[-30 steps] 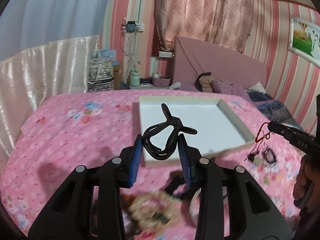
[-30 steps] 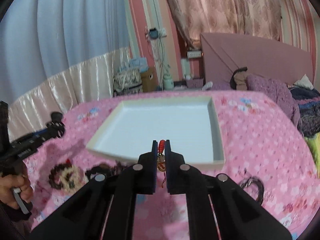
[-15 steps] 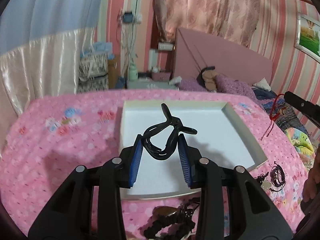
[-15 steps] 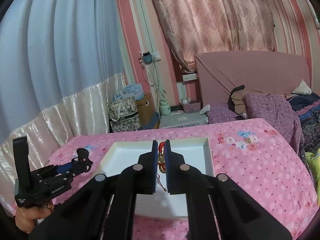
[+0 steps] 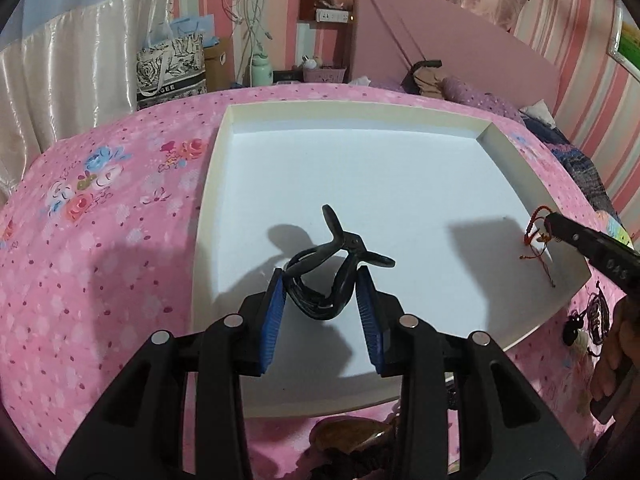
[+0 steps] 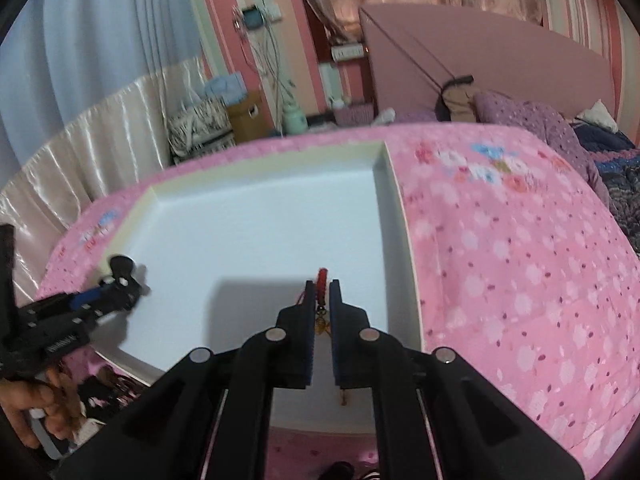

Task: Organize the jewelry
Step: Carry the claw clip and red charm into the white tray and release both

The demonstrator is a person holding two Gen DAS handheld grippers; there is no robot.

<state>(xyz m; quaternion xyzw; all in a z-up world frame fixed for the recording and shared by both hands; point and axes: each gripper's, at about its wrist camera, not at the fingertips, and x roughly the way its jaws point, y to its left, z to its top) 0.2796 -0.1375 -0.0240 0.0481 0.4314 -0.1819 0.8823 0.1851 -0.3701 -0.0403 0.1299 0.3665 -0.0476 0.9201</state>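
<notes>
Both hands are holding their loads over the white tray point(image 5: 224, 184), which is lying on the pink bedcover point(image 5: 100, 240). The left gripper point(image 5: 320, 292) is clamping a black hair clip point(image 5: 332, 268) between its blue pads, the fingers standing narrow around the clip's curved body. The clip's handles are sticking forward and up, away from the fingers, so its long axis is running roughly along the gripper's own line. It is hanging above the tray's near middle, and its shadow on the white floor lies a little apart from it (so I judge it is not yet touching down).

The right gripper point(image 6: 320, 300) is pinched fully shut on a red cord charm point(image 6: 321, 280), with a small gold piece hanging between the pads. It is hovering over the tray's near right part, close to the right wall. Each load is already above the tray floor, so the coming move seems to be only down and release; neither hand needs to cross the other.

The left view is showing the cord's loose tail dangling below the right gripper's tip, which the right view mostly hides behind its own fingers. The left view is also showing more jewelry point(image 5: 588, 320) waiting on the bedcover beside the tray's right edge. The right view is showing the left gripper from the side, at the tray's left rim.
</notes>
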